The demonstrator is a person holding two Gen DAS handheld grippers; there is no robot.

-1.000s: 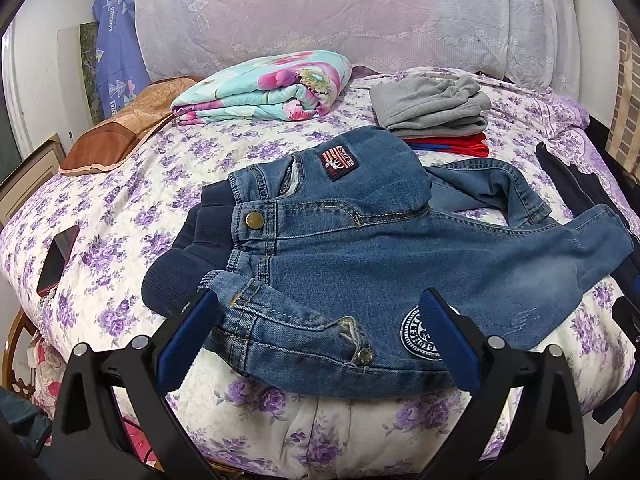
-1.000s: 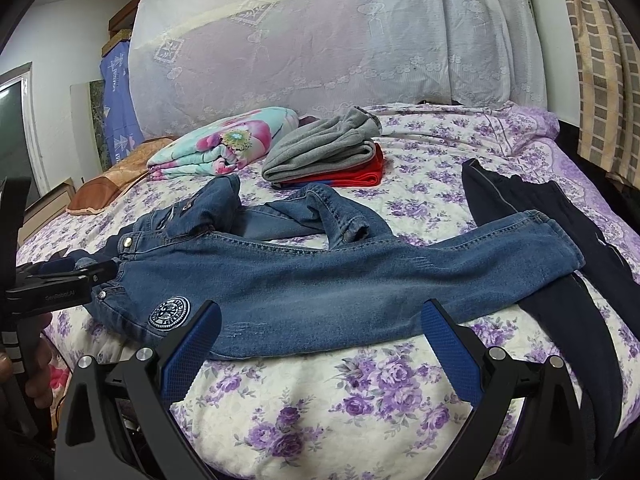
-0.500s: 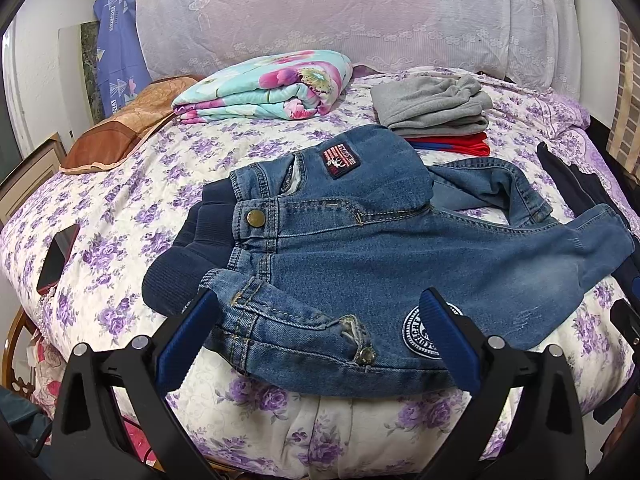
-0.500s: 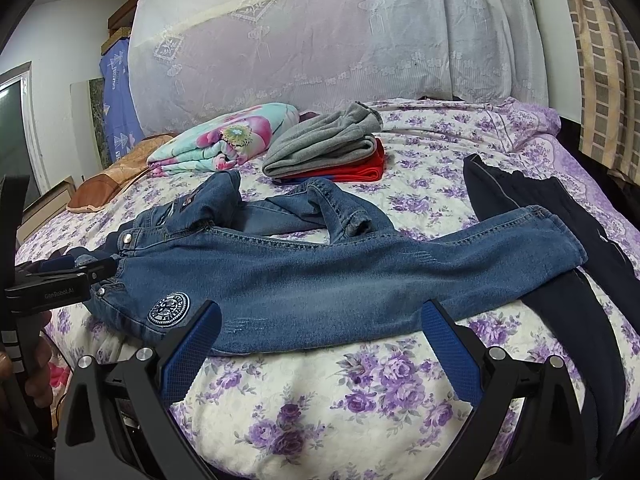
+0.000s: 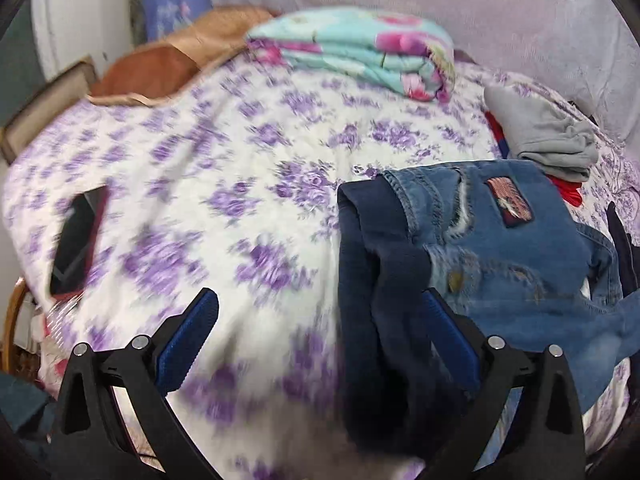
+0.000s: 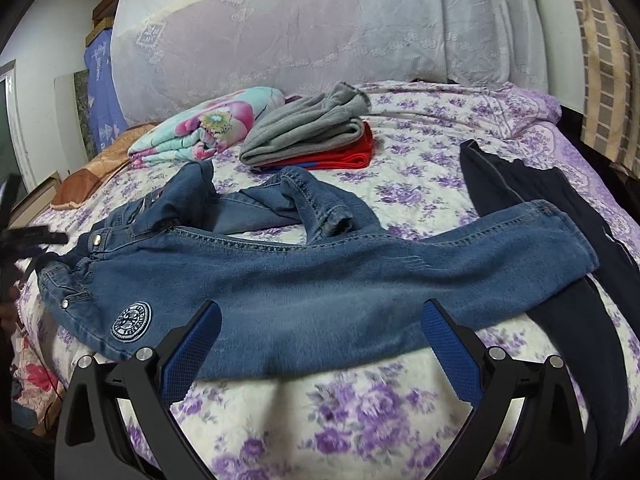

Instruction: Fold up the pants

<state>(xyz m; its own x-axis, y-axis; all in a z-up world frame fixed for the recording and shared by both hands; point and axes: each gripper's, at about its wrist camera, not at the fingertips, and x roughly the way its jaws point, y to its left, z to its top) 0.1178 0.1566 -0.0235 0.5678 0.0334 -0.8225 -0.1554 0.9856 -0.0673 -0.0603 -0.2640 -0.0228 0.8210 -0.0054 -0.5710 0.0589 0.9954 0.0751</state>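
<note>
Blue denim pants [image 6: 304, 268] lie across the flowered bed, waist to the left, one leg stretched right, the other leg bunched behind. They also show in the left wrist view [image 5: 500, 248], with the dark navy ribbed waistband [image 5: 372, 300] in front. My left gripper [image 5: 320, 344] is open at the waist end, with the waistband between its fingers near the right one. My right gripper [image 6: 320, 348] is open and empty, just in front of the stretched leg's near edge. The left wrist view is blurred.
A folded floral blanket [image 6: 204, 128], folded grey [image 6: 308, 128] and red clothes [image 6: 344, 156] sit behind the pants. Dark navy trousers [image 6: 560, 240] lie at the right. A phone [image 5: 78, 240] lies on the bed's left. A brown cushion [image 5: 160, 68] is at back left.
My left gripper has swung left and closer to the waistband, so the pants now sit at the right of its view. My right gripper has moved closer to the stretched leg.
</note>
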